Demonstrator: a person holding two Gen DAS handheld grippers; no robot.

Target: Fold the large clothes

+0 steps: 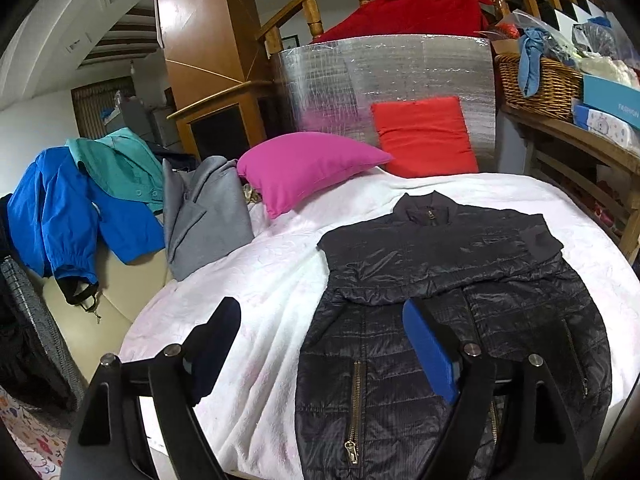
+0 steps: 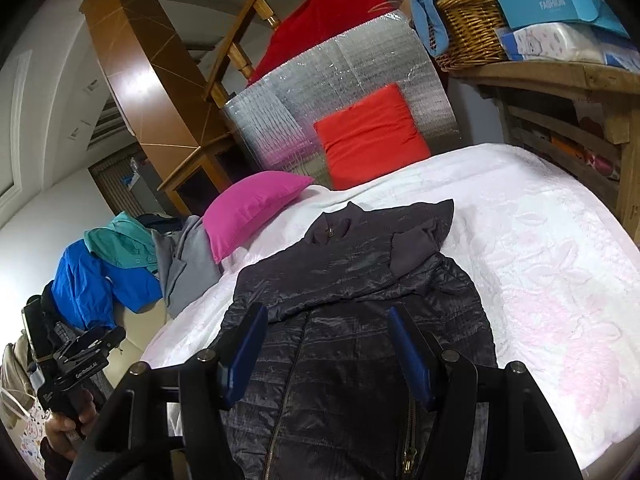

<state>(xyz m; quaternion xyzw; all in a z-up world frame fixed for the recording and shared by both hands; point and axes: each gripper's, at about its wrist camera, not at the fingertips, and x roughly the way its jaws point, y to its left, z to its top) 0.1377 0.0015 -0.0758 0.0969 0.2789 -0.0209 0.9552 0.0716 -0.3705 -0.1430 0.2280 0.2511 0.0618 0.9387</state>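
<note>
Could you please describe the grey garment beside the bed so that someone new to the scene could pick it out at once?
Start at the white bedspread where the black jacket lies, and go to its left edge by the pink pillow. The grey coat is propped there, its lapel showing. It is plain grey, unlike the blue jacket and teal shirt farther left.

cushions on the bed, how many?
2. The pink cushion lies at the bed's far left edge, beside the grey garment. The red cushion stands against the silver panel. Others may be hidden.
</note>
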